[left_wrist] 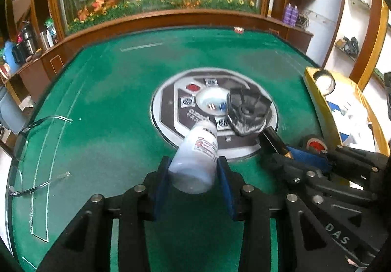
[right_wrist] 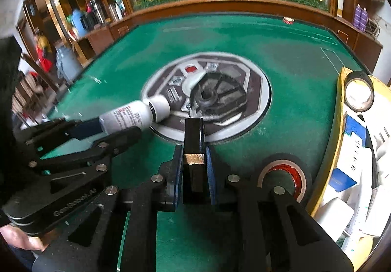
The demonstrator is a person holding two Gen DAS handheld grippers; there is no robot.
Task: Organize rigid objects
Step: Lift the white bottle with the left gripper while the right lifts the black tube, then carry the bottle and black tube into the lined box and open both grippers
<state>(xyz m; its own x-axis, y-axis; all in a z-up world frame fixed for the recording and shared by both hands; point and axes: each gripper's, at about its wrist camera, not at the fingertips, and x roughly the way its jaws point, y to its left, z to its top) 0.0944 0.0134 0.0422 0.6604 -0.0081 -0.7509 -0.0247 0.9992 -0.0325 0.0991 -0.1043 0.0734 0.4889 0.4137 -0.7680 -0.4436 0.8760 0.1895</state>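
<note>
Green felt table (left_wrist: 102, 106), glossy black case (right_wrist: 194, 135)

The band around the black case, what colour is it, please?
Gold; the band shows best in the right wrist view.

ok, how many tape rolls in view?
2. One black tape roll stands in the yellow box at the right. One red-core tape roll lies flat on the green felt beside the right gripper. Box contents may hide more.
</note>
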